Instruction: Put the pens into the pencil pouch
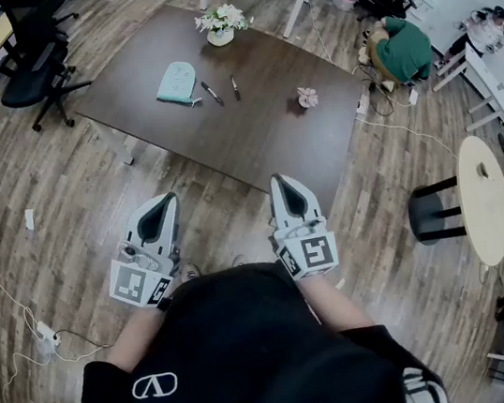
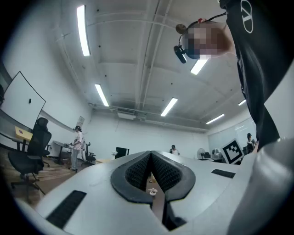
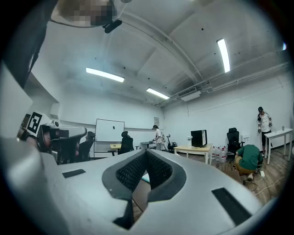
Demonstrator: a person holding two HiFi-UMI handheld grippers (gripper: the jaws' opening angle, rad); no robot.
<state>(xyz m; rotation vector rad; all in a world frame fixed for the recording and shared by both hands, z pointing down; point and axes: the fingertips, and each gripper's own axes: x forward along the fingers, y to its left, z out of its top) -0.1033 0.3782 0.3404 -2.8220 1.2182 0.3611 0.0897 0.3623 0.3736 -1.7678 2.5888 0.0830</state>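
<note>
The left gripper [image 1: 165,206] and right gripper [image 1: 281,185] are hanging level by the person's waist, jaws pressed together and pinching nothing. Well ahead on the table [image 1: 224,143], a pen [image 1: 212,93] and a second pen [image 1: 235,86] are lying just right of the pouch [image 1: 177,82].

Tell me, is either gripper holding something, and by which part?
Nothing is held. The left gripper and the right gripper are shut and empty; the pens and pouch lie on the table.

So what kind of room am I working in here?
Probably an open office or lab: rolling office chairs, a whiteboard, and a desk with a monitor.
</note>
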